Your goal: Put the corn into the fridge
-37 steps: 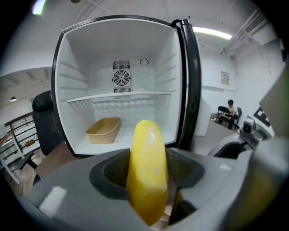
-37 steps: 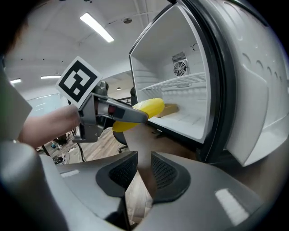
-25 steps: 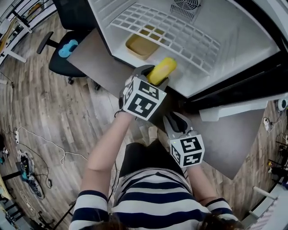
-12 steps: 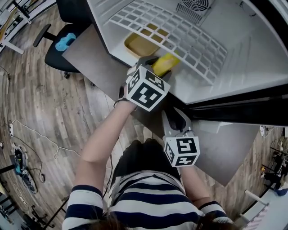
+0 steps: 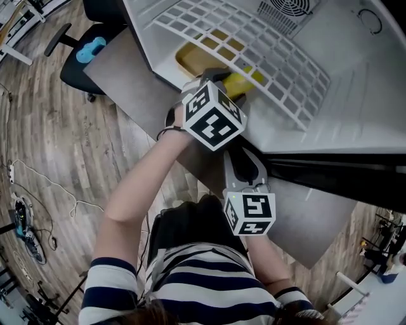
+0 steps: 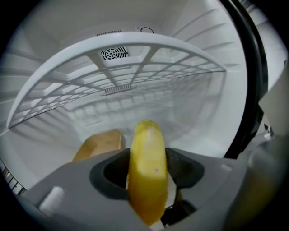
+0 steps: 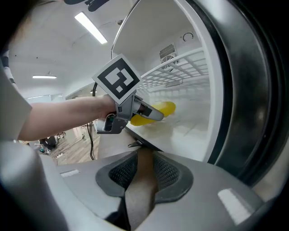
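The yellow corn (image 5: 241, 80) is clamped between the jaws of my left gripper (image 5: 229, 84), which is shut on it. It sticks forward into the open white fridge (image 5: 355, 82), under the white wire shelf (image 5: 266, 47). In the left gripper view the corn (image 6: 146, 173) points at the fridge's back wall, above its floor. From the right gripper view I see the left gripper (image 7: 151, 113) and the corn (image 7: 163, 108) just inside the fridge. My right gripper (image 5: 240, 152) hovers near the fridge's front edge. Its jaws stand slightly apart and open, with nothing between them.
A tan tray (image 5: 190, 59) lies on the fridge floor left of the corn, also in the left gripper view as the tan tray (image 6: 97, 145). A fan vent (image 5: 288, 7) sits in the back wall. The grey table (image 5: 127, 73) carries the fridge; a black chair (image 5: 76, 60) stands left.
My left gripper has carried the corn from the fridge's front edge to beneath the wire shelf. The right gripper has followed toward the fridge.
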Available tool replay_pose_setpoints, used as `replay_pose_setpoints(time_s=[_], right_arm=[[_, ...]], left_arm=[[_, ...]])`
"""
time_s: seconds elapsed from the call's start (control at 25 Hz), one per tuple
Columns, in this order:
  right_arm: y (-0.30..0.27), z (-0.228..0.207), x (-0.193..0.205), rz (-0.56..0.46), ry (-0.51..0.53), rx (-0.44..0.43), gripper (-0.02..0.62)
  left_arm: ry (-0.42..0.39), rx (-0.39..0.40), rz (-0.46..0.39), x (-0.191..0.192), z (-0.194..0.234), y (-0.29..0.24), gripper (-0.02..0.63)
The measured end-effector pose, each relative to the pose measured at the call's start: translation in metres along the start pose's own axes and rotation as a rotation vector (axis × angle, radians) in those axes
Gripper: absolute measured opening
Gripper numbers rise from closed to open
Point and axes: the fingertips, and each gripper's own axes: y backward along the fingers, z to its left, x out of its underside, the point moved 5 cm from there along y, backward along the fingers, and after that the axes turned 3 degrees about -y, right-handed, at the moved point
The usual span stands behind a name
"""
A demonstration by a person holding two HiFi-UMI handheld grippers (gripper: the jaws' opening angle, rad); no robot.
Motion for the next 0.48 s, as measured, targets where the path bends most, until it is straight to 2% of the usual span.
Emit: replay_pose_setpoints(time_s=[0.48], right_arm=[[-0.012, 0.012, 0.005, 0.003, -0.018, -0.023, 0.092]], left_arm=[[-0.137, -0.02, 0.05, 0.002, 0.004, -0.017, 0.0]])
